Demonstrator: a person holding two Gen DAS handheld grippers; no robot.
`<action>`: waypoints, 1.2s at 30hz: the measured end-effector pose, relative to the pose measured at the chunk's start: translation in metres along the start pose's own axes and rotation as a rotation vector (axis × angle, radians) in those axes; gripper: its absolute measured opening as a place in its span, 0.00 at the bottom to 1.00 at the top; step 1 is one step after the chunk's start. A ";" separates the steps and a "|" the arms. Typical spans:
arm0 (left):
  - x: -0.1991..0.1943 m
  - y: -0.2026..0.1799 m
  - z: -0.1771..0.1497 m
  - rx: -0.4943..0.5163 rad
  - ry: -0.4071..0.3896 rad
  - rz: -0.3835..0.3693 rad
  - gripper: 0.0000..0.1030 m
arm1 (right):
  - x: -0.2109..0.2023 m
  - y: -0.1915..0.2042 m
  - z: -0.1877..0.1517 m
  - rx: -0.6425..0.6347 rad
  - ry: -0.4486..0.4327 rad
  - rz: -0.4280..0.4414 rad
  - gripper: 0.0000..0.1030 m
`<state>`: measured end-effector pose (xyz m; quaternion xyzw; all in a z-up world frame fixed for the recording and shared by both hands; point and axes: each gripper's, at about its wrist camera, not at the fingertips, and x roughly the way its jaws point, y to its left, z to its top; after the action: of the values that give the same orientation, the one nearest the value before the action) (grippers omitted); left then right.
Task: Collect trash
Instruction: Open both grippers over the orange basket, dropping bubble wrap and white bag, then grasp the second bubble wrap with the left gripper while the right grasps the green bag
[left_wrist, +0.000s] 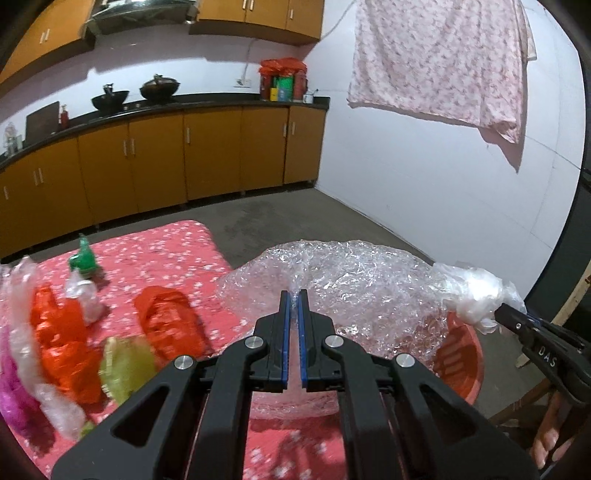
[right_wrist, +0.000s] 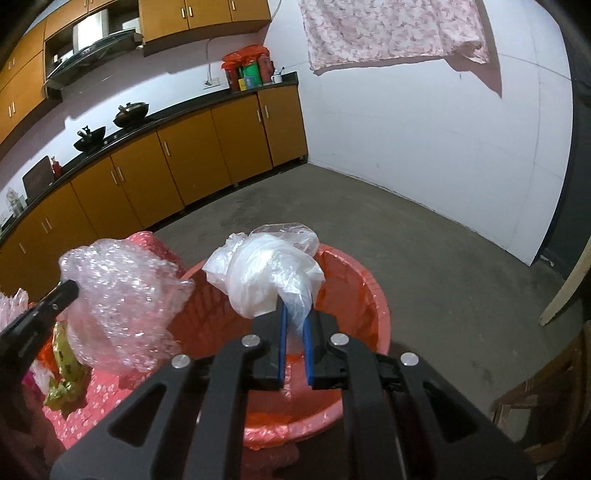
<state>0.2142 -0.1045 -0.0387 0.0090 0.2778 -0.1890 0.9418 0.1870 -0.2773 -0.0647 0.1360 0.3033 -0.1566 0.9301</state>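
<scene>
my left hand-held gripper (left_wrist: 294, 295) was pinching the sheet of clear bubble wrap (left_wrist: 347, 280), which hung over the near edge of the red basin (left_wrist: 463, 354). my right hand-held gripper (right_wrist: 295, 314) was clamped on a crumpled white plastic bag (right_wrist: 266, 277), held just above the basin's open mouth. on the desk (left_wrist: 166, 251) with its pink flowered cover lay more trash: an orange bag (left_wrist: 170, 321), a yellow-green wrapper (left_wrist: 125, 365), a magenta scrap (left_wrist: 14, 398) and a green piece (left_wrist: 83, 258).
</scene>
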 end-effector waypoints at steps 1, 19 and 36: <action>0.004 -0.003 0.001 0.004 0.002 -0.006 0.04 | 0.002 -0.001 0.000 0.005 0.000 -0.001 0.09; 0.040 -0.034 0.003 0.057 0.049 -0.086 0.08 | 0.015 -0.013 -0.005 0.040 0.003 0.032 0.16; 0.010 -0.006 -0.001 0.008 0.007 -0.032 0.51 | -0.007 -0.006 -0.010 -0.009 -0.047 0.005 0.52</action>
<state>0.2190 -0.1137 -0.0438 0.0089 0.2806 -0.2050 0.9376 0.1746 -0.2777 -0.0690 0.1289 0.2817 -0.1561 0.9379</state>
